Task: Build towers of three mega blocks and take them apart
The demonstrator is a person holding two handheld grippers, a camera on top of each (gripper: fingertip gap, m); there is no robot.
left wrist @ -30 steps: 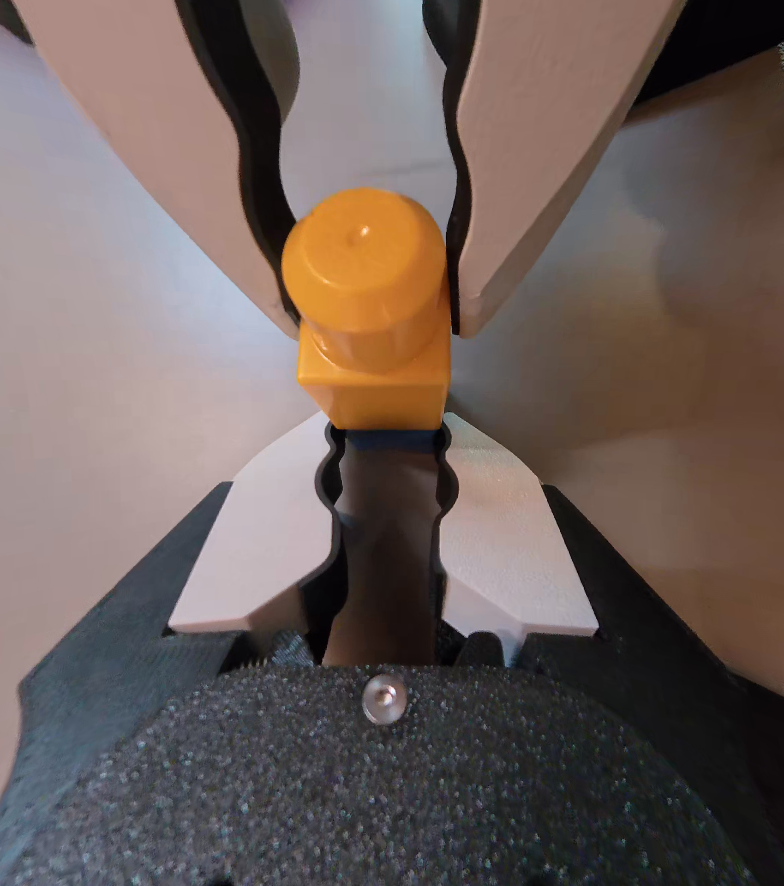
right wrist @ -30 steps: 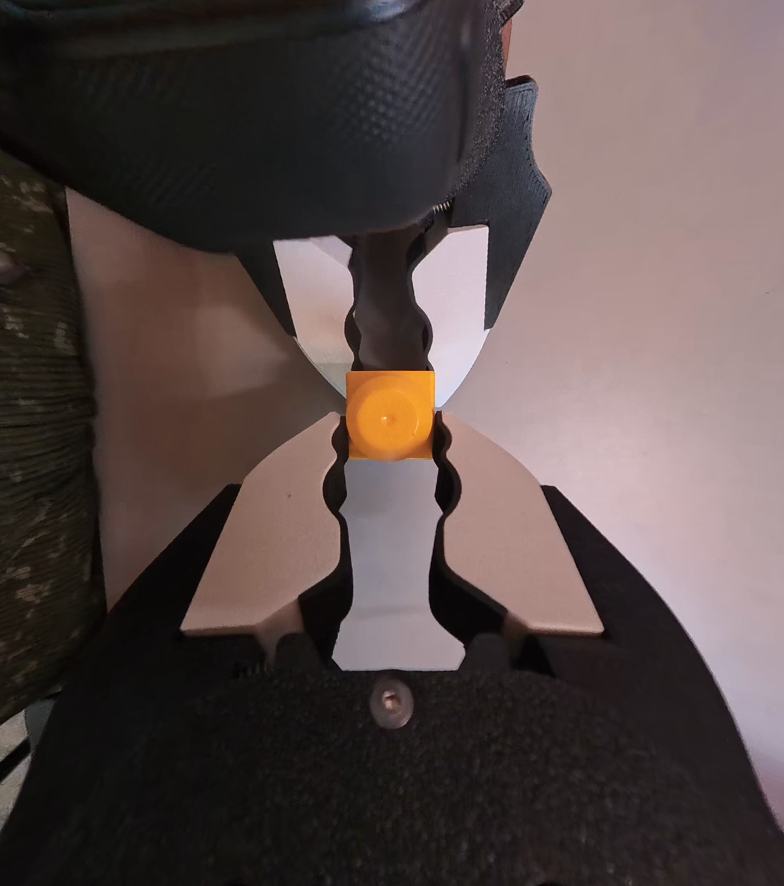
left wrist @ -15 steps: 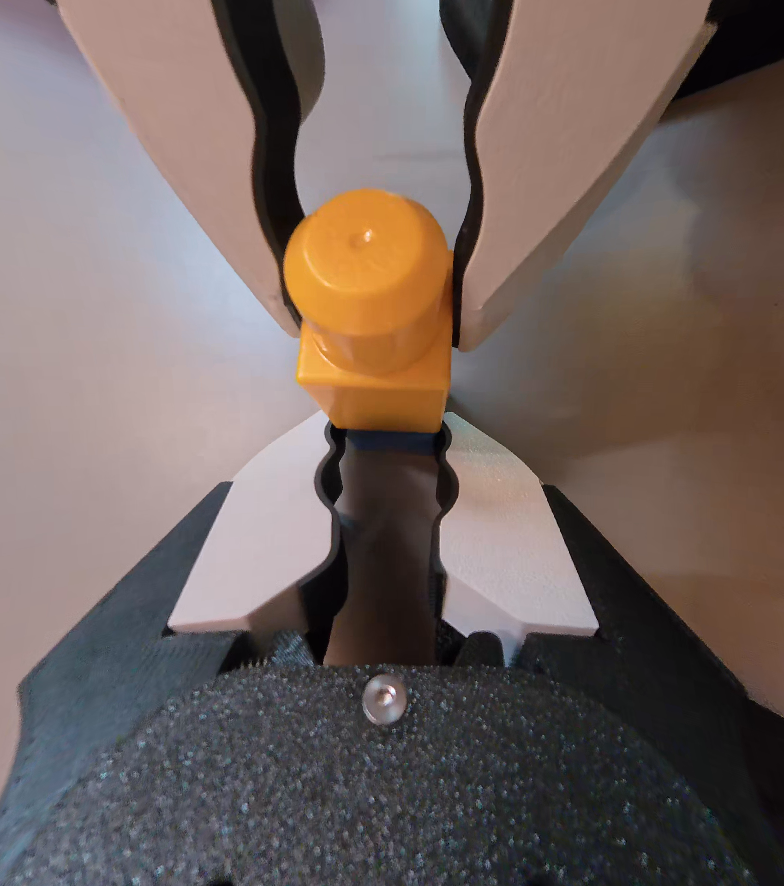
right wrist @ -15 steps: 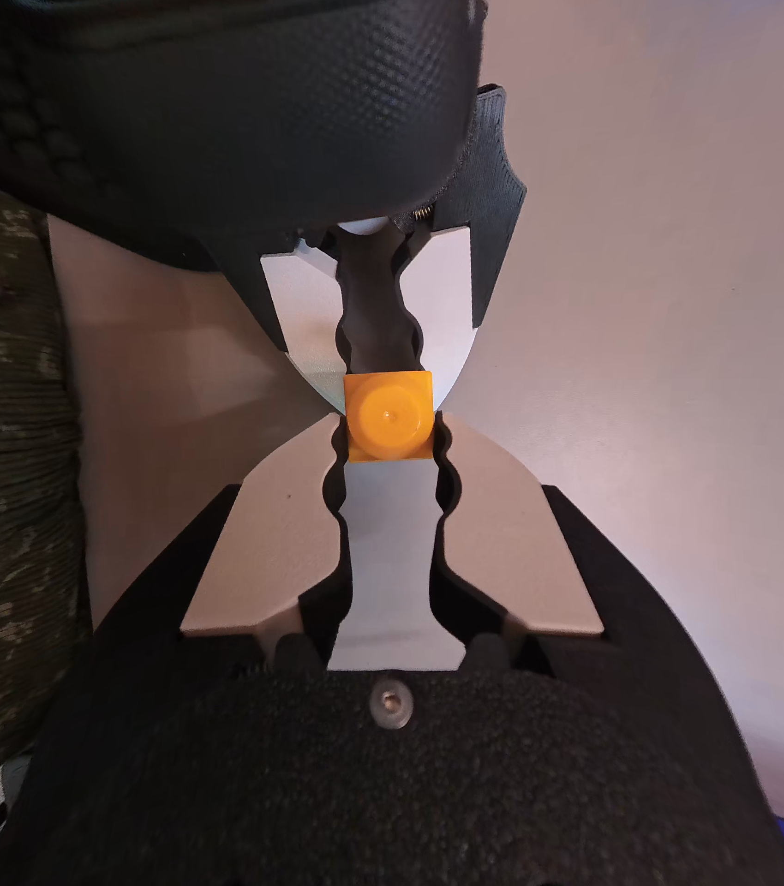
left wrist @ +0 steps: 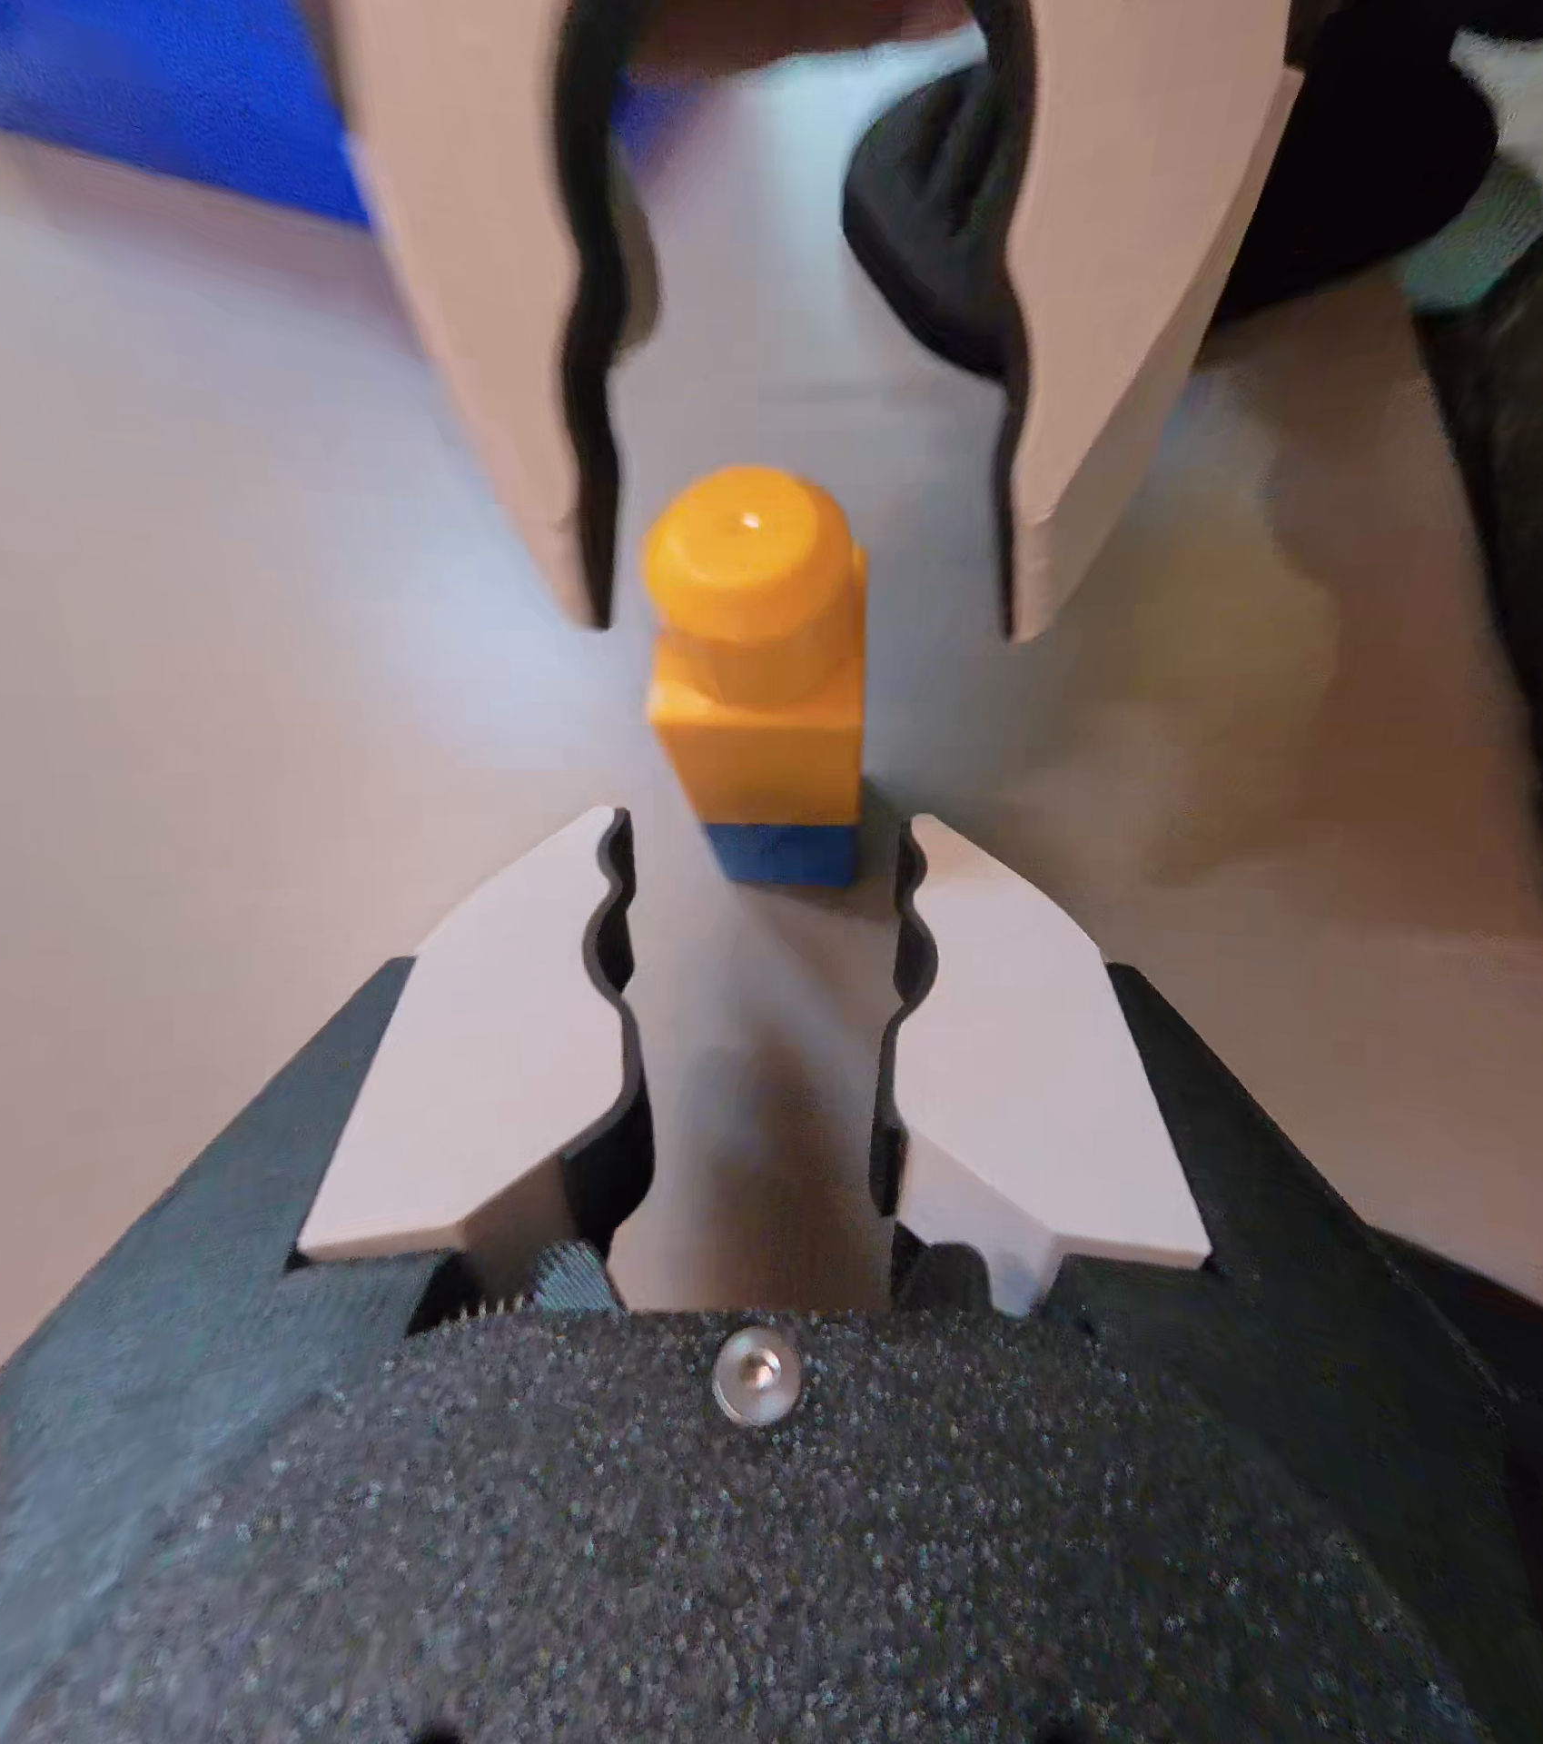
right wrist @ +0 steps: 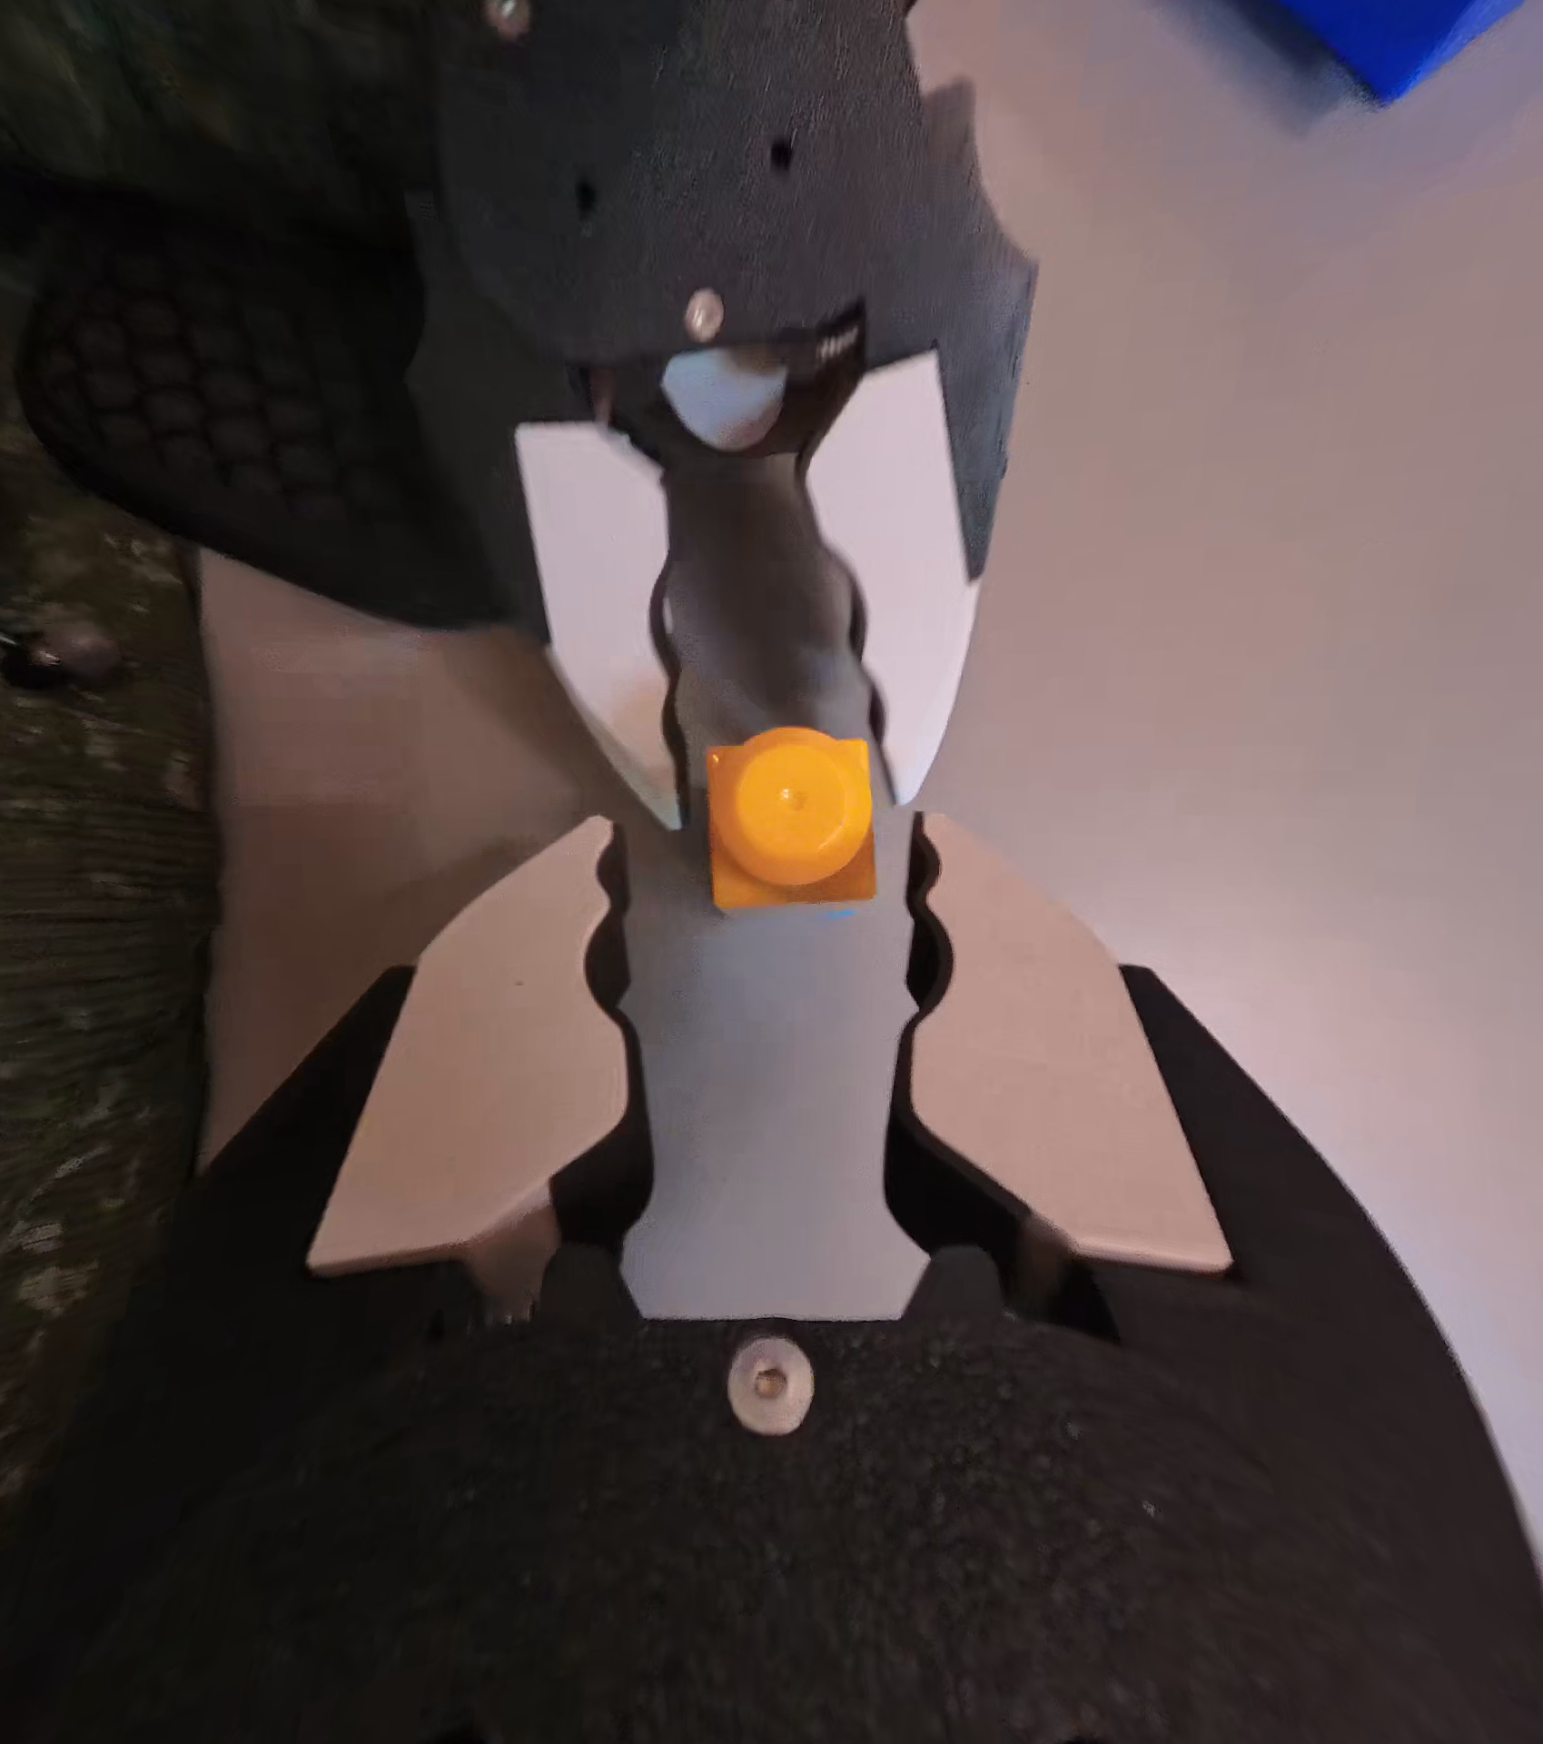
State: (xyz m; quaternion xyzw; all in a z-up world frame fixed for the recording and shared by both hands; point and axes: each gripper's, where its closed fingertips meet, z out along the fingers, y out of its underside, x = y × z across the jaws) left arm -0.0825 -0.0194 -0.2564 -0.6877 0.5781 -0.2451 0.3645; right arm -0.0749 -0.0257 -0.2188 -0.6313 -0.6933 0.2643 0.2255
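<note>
A small tower stands on the pale table: an orange mega block (left wrist: 758, 698) on top of a blue block (left wrist: 786, 854). No third block shows. My left gripper (left wrist: 764, 826) is open, with its fingertips on either side of the blue block and not touching it. My right gripper (left wrist: 805, 618) comes from the far side, open, with its tips on either side of the orange stud. In the right wrist view the orange block (right wrist: 791, 821) sits between the open tips of my right gripper (right wrist: 765, 829), with only a sliver of blue (right wrist: 833, 913) below it. My left gripper (right wrist: 784, 810) faces it.
A blue box (left wrist: 135, 94) stands at the far left of the left wrist view and shows at the top right of the right wrist view (right wrist: 1409, 38). A person's dark patterned clothing (right wrist: 12, 849) is close on the left there. Tip to tip, the grippers are about 4 cm apart.
Both grippers were shut on the tower, left on the blue block and right on the orange one. Both have opened, let go and drawn back. The tower now stands free.
</note>
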